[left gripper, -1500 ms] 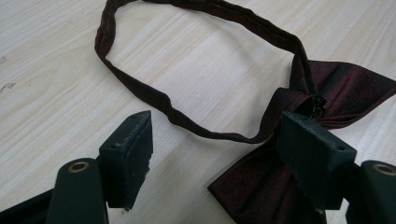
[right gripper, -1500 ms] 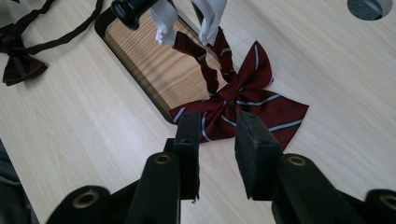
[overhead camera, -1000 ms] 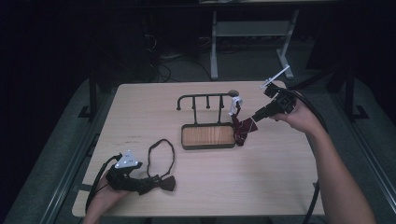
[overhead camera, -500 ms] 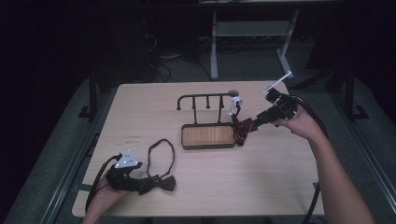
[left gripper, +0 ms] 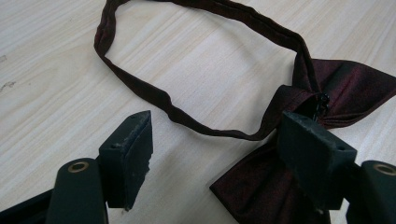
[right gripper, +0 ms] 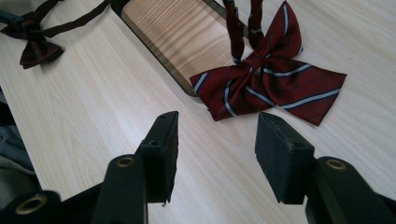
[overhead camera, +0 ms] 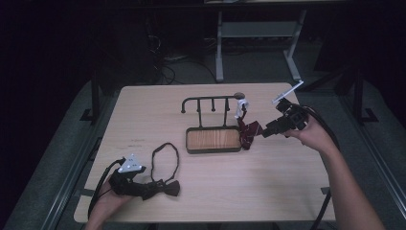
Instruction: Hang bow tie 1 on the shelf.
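Nearest to us, at the front left of the table (overhead camera: 268, 191), our left gripper (overhead camera: 143, 188) rests low over the dark bow tie (overhead camera: 163, 187). In the left gripper view its jaws stand wide apart: one jaw is over the bare wood, the other lies over the knot of this bow tie, and the pads do not press on the cloth. The thin neck band (left gripper: 196, 123) of the bow tie makes a loop on the table beyond the jaws.

Farther, in the middle of the table, we see the rack (overhead camera: 213, 139) with a wooden base and a dark metal rail with hooks. At the right end of the rail hangs a white clip (overhead camera: 242, 104), and from it the striped bow tie (overhead camera: 249, 133) hangs down, so its wings lie on the table just beside the right edge of the wooden base.

Our right gripper (overhead camera: 265, 133) is near this striped bow tie, at its right side. Its jaws have just been opening and now stand wide, with nothing between them; in the right gripper view the striped bow tie lies a little beyond the pads, not touched.
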A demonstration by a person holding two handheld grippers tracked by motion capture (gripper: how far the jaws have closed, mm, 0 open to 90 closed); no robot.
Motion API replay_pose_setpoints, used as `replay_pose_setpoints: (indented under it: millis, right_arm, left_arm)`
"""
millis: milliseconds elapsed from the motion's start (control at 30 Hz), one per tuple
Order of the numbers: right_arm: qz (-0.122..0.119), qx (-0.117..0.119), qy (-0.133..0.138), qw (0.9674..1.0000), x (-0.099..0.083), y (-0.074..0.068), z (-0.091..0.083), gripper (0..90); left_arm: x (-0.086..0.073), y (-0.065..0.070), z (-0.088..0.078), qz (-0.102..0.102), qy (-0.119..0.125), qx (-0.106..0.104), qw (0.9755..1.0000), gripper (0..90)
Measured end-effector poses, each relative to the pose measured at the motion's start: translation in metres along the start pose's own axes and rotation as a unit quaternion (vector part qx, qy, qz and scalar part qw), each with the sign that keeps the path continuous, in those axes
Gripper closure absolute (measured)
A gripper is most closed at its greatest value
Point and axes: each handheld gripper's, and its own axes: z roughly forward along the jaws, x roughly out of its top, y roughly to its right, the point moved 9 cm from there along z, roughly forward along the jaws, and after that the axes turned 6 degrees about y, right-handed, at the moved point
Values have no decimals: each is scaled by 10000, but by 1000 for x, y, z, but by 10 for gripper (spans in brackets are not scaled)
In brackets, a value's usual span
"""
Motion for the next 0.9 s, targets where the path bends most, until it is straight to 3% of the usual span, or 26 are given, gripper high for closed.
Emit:
replay_pose_setpoints:
  millis: [900]
  right_arm:
    - [60, 66, 113, 9999, -37, -13, 12, 467]
  left_arm:
    - [1, -1, -1, -13, 42, 24, 10000, 273]
